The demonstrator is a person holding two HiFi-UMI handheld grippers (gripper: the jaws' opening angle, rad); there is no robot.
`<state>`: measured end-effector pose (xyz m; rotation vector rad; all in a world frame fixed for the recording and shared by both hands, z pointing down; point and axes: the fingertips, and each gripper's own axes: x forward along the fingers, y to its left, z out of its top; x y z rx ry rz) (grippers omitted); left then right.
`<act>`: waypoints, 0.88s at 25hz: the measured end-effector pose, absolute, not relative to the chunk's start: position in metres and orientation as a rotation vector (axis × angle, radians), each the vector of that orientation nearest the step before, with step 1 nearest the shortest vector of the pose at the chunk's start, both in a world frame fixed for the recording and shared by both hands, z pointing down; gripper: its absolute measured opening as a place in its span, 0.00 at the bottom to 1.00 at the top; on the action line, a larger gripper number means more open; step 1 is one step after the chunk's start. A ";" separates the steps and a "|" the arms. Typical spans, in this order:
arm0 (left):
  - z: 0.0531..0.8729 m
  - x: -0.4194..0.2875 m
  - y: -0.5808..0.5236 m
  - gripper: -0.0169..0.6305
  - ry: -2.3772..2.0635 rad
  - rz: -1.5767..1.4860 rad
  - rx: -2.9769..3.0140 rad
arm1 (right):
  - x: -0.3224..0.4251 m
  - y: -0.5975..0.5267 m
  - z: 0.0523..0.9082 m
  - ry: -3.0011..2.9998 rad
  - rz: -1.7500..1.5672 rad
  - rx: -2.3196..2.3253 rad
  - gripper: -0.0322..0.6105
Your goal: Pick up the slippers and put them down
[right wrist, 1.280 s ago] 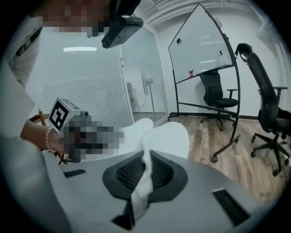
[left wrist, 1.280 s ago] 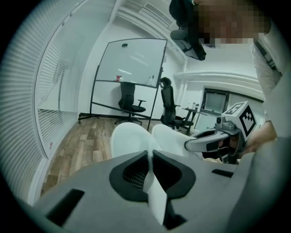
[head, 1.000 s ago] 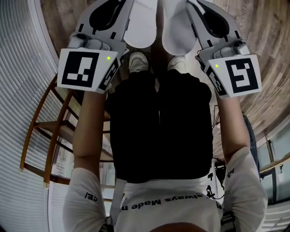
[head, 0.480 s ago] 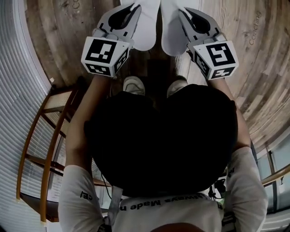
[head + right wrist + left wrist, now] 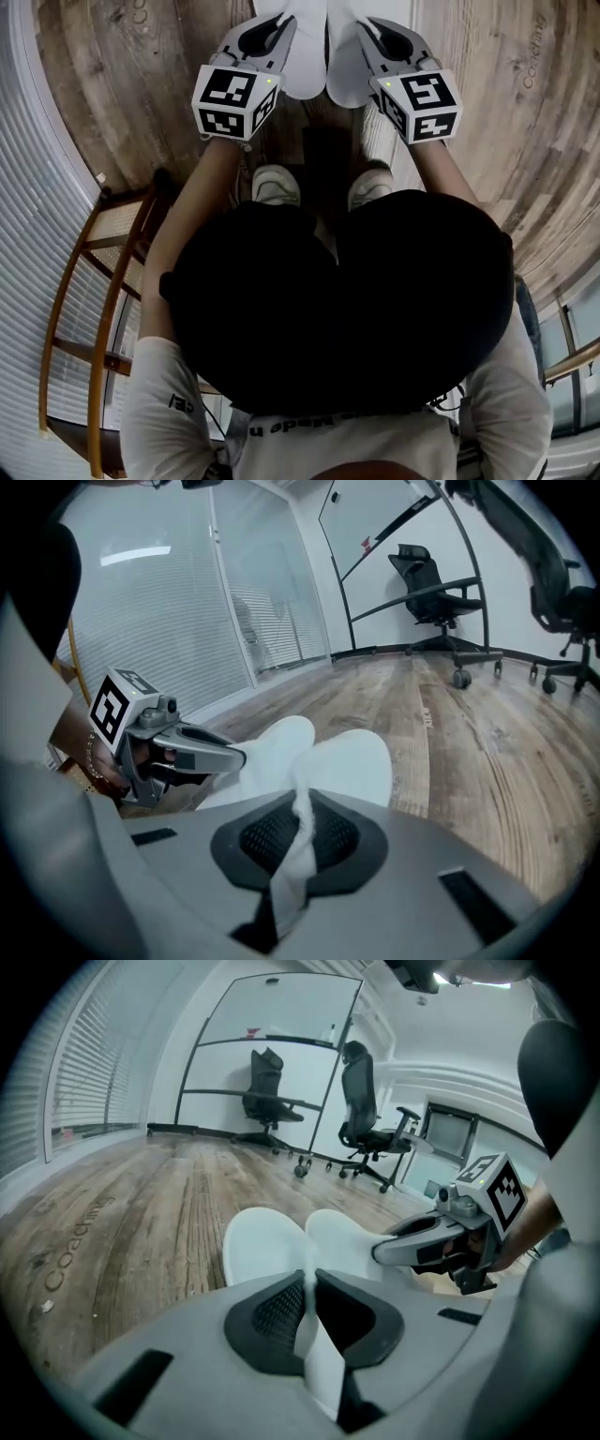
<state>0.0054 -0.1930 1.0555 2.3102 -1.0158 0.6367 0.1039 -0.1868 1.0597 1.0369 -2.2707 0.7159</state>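
Note:
Two white slippers hang side by side over the wood floor. In the head view, the left slipper (image 5: 302, 58) and the right slipper (image 5: 349, 70) are at the top, in front of the person's white shoes (image 5: 275, 185). My left gripper (image 5: 284, 23) is shut on the left slipper's edge; a white strip of the left slipper (image 5: 262, 1246) runs between the jaws of the left gripper (image 5: 309, 1283). My right gripper (image 5: 367, 25) is shut on the right slipper (image 5: 361, 761), with its rim pinched at the right gripper (image 5: 300, 808). Each gripper view shows the other gripper alongside.
A wooden chair frame (image 5: 94, 281) stands at the person's left beside a wall of blinds (image 5: 28, 187). Office chairs (image 5: 370, 1110) and a glass partition (image 5: 272, 1044) stand at the far end of the room. Bare wood floor (image 5: 506, 752) lies ahead of the slippers.
Both grippers have sunk toward the floor with the slippers still in them, and shrunk in the head view. The person has bent further forward.

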 end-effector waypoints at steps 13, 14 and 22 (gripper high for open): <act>1.029 -0.005 -0.198 0.31 -1.001 0.658 2.295 | 0.119 -0.201 1.029 -2.288 0.721 1.091 0.28; 1.018 -0.007 -0.200 0.31 -1.005 0.657 2.298 | 0.120 -0.204 1.017 -2.295 0.720 1.095 0.28; 0.871 -0.023 -0.228 0.31 -1.077 0.570 2.337 | 0.110 -0.228 0.867 -2.368 0.628 1.075 0.28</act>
